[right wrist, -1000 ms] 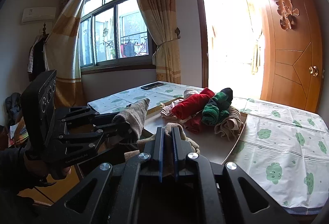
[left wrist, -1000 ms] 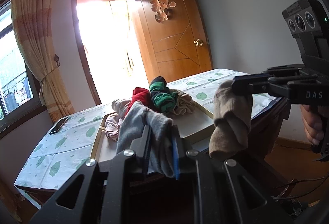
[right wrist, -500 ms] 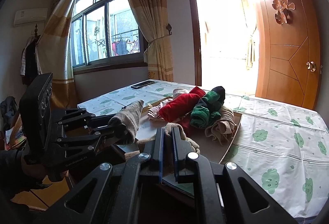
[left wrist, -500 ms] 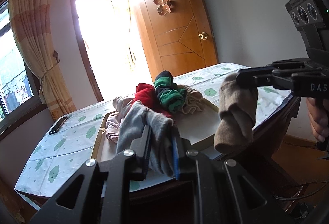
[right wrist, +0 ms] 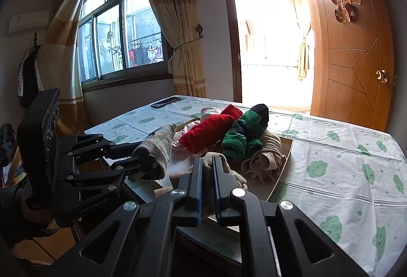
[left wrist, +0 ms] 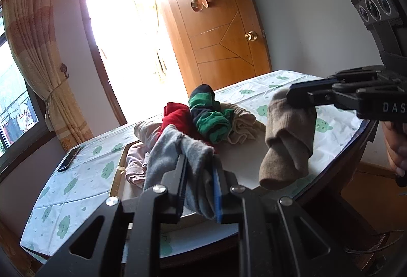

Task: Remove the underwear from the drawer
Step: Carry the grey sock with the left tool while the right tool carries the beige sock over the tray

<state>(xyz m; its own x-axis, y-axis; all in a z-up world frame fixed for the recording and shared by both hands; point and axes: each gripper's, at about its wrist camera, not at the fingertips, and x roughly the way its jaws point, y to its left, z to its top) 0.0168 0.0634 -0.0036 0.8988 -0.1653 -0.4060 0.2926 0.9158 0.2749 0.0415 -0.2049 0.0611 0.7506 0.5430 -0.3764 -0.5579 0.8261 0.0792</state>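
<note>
My left gripper (left wrist: 199, 165) is shut on a grey garment (left wrist: 173, 149) and holds it above the drawer tray (left wrist: 244, 165); it also shows in the right wrist view (right wrist: 145, 165). My right gripper (right wrist: 206, 162) is shut on a tan garment (left wrist: 287, 139), which hangs from it at the right of the left wrist view (left wrist: 292, 96). In the tray lies a pile: a red piece (right wrist: 211, 129), a green and black piece (right wrist: 244, 134), a beige piece (right wrist: 267, 154) and a pink piece (left wrist: 134, 162).
The tray lies on a table with a white cloth printed with green shapes (right wrist: 330, 162). A dark remote (right wrist: 165, 101) lies at the table's far side. A wooden door (right wrist: 353, 47) stands open beside a bright doorway. A curtained window (right wrist: 122, 40) is at the left.
Both grippers have moved slightly closer to the table with their garments still held. The pile in the tray has not moved.
</note>
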